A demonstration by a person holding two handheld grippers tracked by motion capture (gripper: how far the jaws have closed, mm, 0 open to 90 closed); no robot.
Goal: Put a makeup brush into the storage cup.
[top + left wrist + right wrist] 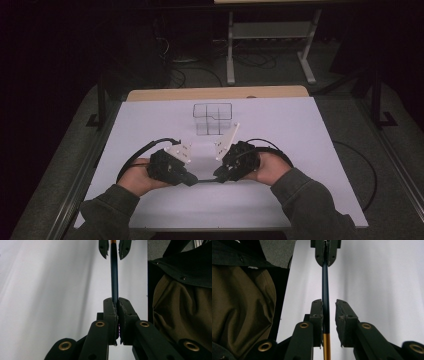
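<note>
A slim dark-blue pen with an orange-gold end spans the short gap between my two grippers, just above the white table. My left gripper is shut on one end of it, with both pads pressed against the shaft. My right gripper faces it from the other side with its jaws parted. The pen runs between them, close by one pad and with a clear gap to the other. In the high view the left gripper and right gripper meet tip to tip near the table's front.
A clear plastic organiser box with inner dividers stands on the white table just beyond the grippers. Black cables loop out behind each hand. An olive jacket is close beside the grippers. A wooden strip edges the table's far side.
</note>
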